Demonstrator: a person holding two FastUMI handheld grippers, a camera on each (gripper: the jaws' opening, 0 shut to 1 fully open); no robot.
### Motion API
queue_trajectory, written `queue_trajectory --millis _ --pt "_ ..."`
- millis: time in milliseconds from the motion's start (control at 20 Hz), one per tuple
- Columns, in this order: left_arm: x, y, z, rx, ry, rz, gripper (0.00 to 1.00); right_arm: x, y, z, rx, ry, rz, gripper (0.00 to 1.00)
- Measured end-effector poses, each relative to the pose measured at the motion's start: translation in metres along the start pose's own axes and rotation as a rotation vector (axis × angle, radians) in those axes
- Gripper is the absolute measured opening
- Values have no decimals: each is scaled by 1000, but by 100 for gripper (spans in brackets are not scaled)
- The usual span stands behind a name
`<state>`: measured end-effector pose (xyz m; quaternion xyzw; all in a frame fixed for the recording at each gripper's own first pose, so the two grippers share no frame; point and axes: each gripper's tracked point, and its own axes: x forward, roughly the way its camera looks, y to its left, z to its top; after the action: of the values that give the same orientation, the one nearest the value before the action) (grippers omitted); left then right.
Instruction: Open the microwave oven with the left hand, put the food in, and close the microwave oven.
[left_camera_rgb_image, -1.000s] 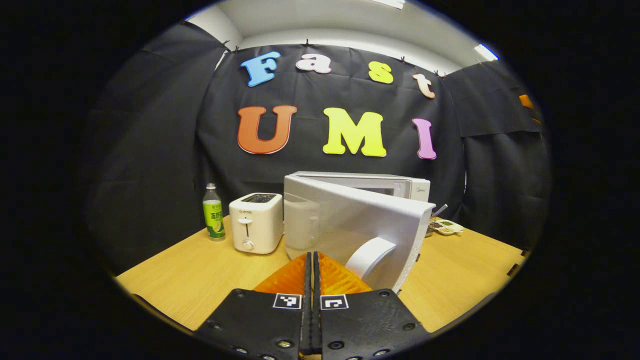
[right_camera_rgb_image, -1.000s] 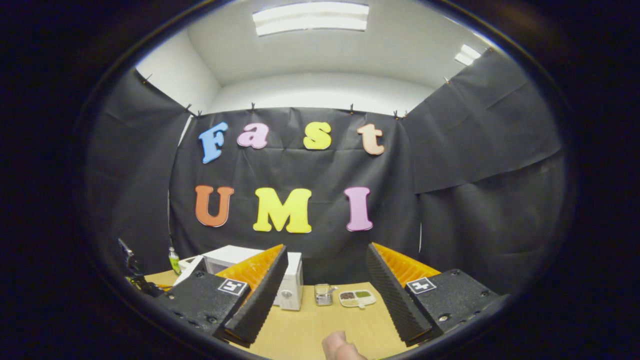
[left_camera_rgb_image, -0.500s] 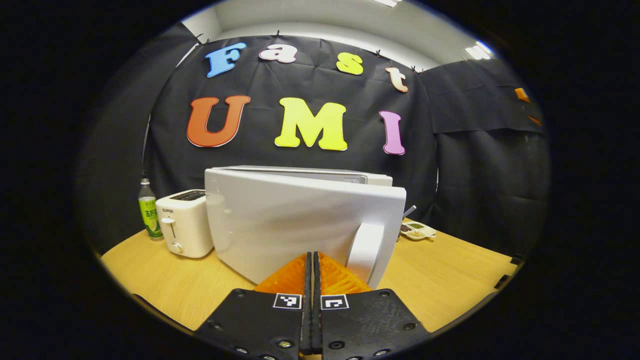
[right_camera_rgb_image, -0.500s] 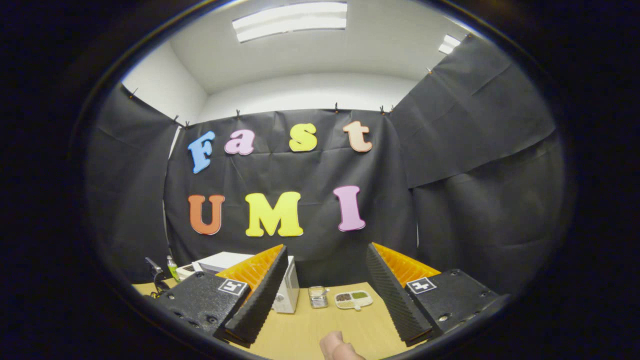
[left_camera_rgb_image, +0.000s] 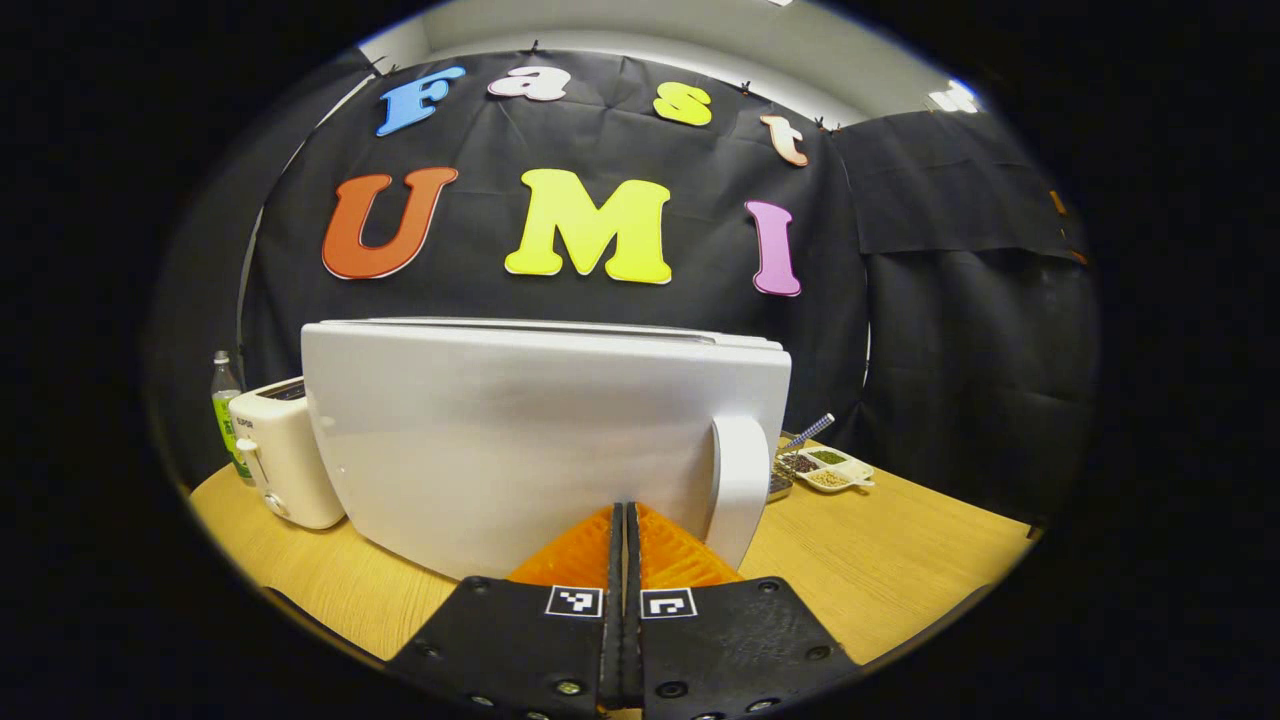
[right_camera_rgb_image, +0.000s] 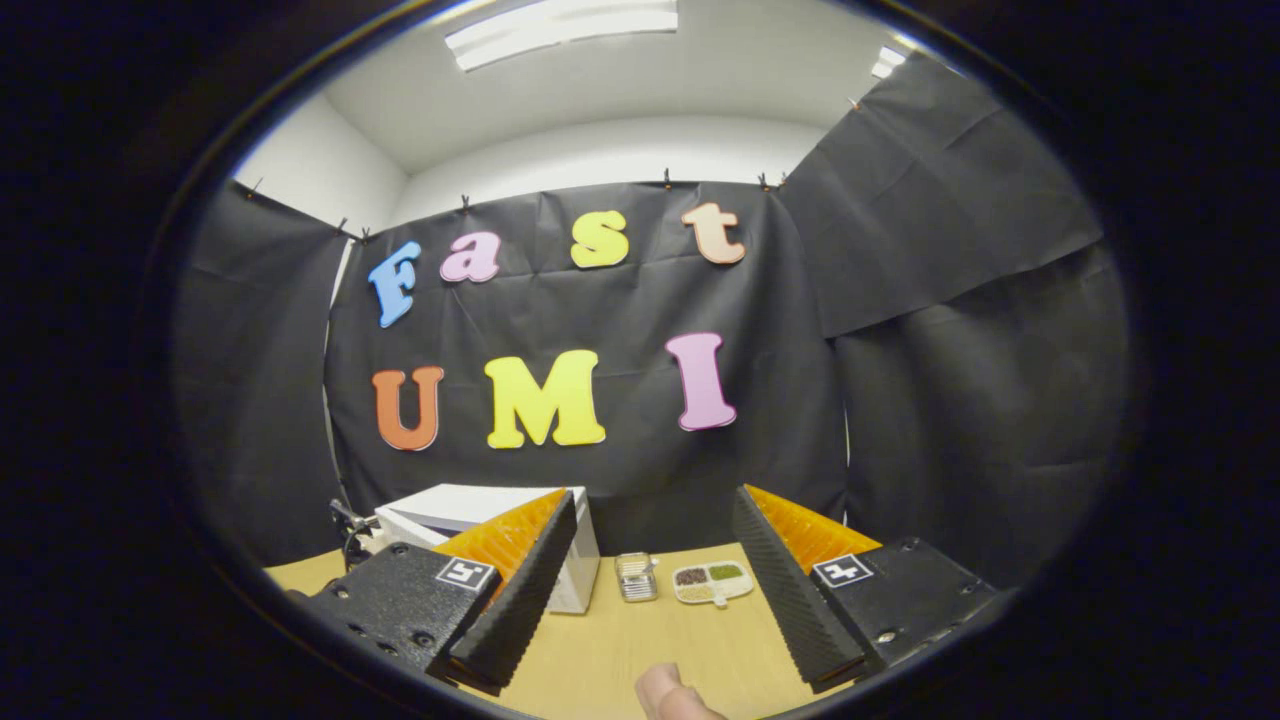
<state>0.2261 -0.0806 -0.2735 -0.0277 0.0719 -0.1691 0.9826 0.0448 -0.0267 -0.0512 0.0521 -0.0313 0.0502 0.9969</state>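
The white microwave stands close in front in the left gripper view, with its door swung almost flat against the body and the curved white handle at the door's right end. My left gripper is shut with nothing between its fingers. Its tips sit against the lower front of the door, just left of the handle. In the right gripper view the microwave stands at the far left of the table. My right gripper hangs open and empty above the table. The microwave's inside is hidden.
A white toaster and a green-labelled bottle stand left of the microwave. Right of it lie a divided dish of grains and a small clear container on the wooden table. A thumb shows at the bottom.
The microwave door has swung from half open to nearly closed, with my shut left gripper following it in. The right gripper has tilted slightly and stayed open.
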Motion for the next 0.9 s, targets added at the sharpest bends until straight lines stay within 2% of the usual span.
queue_trajectory --millis 50,350,400,450,750,800,850,900 --pt "6 -2 0 4 1 2 0 5 -4 -5 -1 11 -2 91" --pt "42 -5 0 -10 15 31 0 27 -12 -31 1 48 26 92" --pt "47 -4 1 -12 12 40 14 29 -13 -35 1 54 27 92" --pt "54 -4 1 -15 12 48 0 32 -15 -39 -2 61 28 92" --pt "85 3 8 -24 13 81 1 24 -18 -48 13 89 19 92" --pt "89 4 -5 -33 67 83 1 20 -18 -49 22 92 16 100" --pt "84 4 2 -49 20 90 1 16 -15 -51 31 100 18 100" --pt "86 2 -1 -55 45 93 1 11 -12 -53 38 109 20 92"
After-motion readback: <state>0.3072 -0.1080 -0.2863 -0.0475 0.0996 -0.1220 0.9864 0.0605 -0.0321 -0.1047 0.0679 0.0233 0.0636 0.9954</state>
